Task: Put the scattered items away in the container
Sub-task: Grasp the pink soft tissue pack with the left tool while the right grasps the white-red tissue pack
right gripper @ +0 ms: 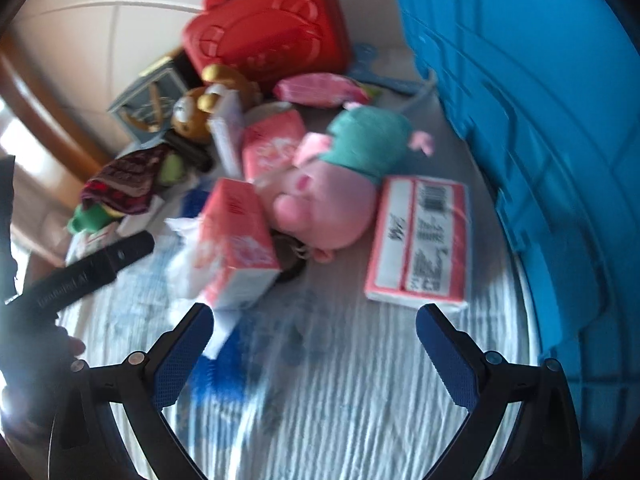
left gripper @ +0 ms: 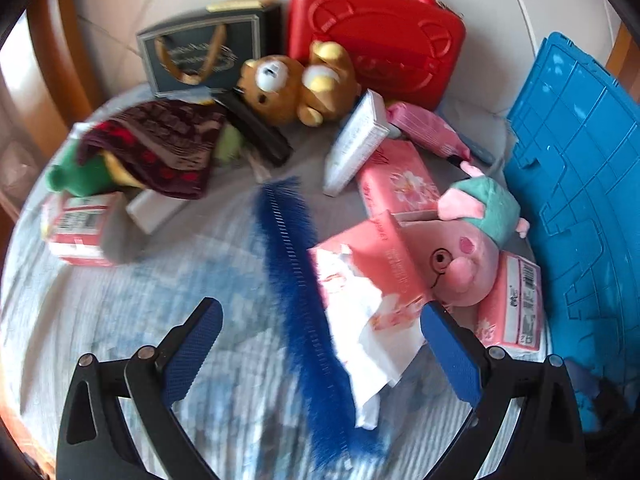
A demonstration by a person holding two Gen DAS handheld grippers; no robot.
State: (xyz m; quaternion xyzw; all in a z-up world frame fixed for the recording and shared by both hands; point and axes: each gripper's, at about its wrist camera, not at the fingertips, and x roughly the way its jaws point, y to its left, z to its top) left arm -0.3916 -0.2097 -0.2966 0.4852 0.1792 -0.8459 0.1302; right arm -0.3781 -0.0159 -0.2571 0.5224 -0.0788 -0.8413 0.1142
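Note:
My left gripper (left gripper: 320,312) is open above the cloth, with a blue bristle brush (left gripper: 300,292) lying between its fingers. Beside the brush an open pink tissue pack (left gripper: 372,268) spills white tissue. A pink pig plush (left gripper: 472,248) leans on more pink packs next to the blue crate (left gripper: 580,168) at the right. My right gripper (right gripper: 314,316) is open and holds nothing; the pig plush (right gripper: 332,196) lies ahead of it between two pink packs (right gripper: 240,236), (right gripper: 420,240). The blue crate (right gripper: 540,100) fills the right side.
A red toy case (left gripper: 376,28), a brown bear plush (left gripper: 296,84), a dark gift bag (left gripper: 200,52), a white box (left gripper: 356,140), a dark patterned cloth (left gripper: 160,144) over a green plush (left gripper: 76,176) and another pink pack (left gripper: 78,228) lie farther back. The other gripper's black body (right gripper: 88,268) shows at left.

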